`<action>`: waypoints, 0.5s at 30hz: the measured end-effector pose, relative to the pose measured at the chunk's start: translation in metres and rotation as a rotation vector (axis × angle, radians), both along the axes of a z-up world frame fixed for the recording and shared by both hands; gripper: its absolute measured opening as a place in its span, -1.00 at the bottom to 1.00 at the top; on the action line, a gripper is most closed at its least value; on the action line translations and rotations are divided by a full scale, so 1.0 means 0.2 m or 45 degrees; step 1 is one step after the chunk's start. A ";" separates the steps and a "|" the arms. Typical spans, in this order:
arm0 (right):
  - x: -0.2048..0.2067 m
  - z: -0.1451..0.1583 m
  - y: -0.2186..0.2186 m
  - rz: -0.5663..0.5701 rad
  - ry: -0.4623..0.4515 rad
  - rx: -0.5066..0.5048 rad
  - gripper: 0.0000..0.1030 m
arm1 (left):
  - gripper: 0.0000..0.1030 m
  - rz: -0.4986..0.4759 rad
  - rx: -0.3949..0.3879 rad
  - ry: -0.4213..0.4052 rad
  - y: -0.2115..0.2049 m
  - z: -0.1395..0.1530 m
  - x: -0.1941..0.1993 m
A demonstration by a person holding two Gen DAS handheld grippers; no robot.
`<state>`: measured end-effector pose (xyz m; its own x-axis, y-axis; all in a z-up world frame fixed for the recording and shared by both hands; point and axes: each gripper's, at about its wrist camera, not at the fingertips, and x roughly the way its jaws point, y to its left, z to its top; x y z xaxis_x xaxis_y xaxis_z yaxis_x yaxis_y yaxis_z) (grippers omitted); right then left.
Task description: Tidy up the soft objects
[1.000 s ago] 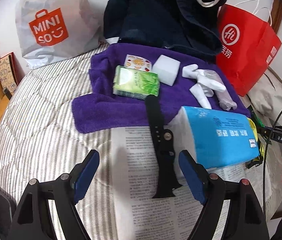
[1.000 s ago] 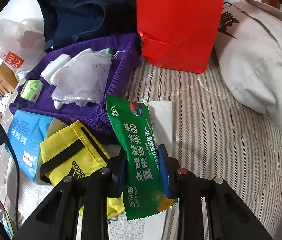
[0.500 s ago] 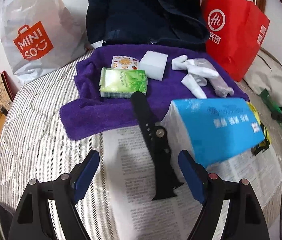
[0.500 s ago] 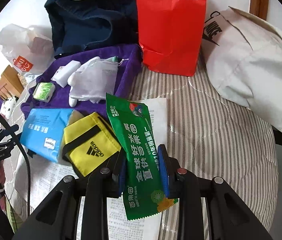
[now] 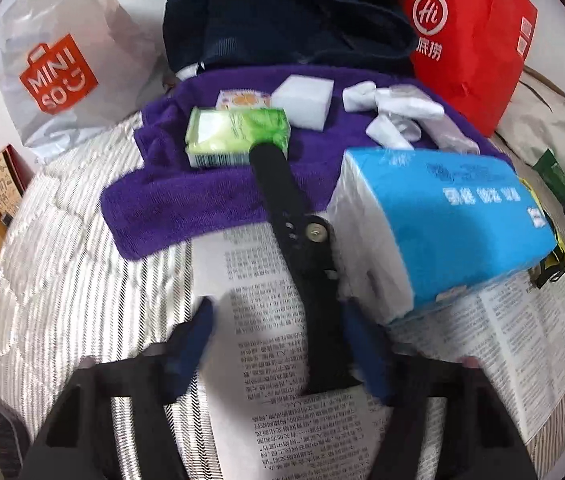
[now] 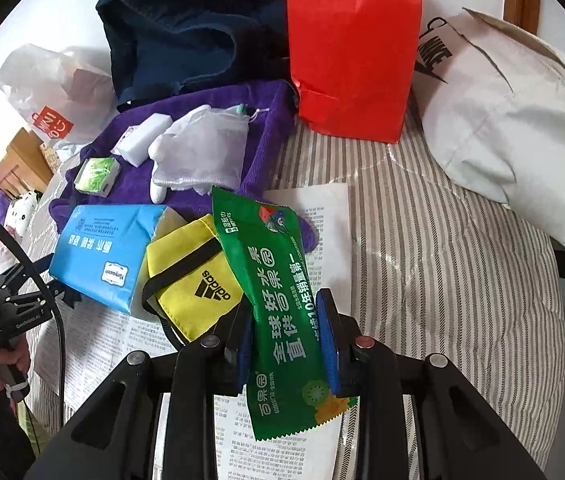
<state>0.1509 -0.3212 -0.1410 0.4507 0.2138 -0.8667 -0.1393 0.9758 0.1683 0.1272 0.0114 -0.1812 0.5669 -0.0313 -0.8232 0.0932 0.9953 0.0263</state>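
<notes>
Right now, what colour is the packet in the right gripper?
Green, with white lettering; the packet shows best in the right wrist view, clamped in the right gripper.

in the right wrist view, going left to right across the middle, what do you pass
blue tissue pack → yellow adidas pouch → green wet wipes packet, clamped in the right gripper → printed paper sheet → striped bedding

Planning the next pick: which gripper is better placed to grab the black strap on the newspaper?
Left. The left gripper is open with the black strap lying between its fingers. The right gripper is already shut on the green packet.
</notes>
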 end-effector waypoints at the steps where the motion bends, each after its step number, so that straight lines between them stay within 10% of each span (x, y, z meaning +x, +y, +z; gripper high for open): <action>1: 0.00 0.00 0.00 0.001 0.003 0.001 -0.44 | -0.10 -0.008 -0.001 0.008 0.00 -0.01 0.00; 15: -0.02 0.00 0.01 0.009 0.004 0.013 -0.44 | -0.24 -0.023 -0.110 0.049 0.06 -0.01 0.00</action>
<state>0.1467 -0.3186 -0.1415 0.4467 0.2258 -0.8657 -0.1458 0.9731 0.1786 0.1272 0.0230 -0.1841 0.5335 -0.1135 -0.8381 0.1107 0.9918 -0.0639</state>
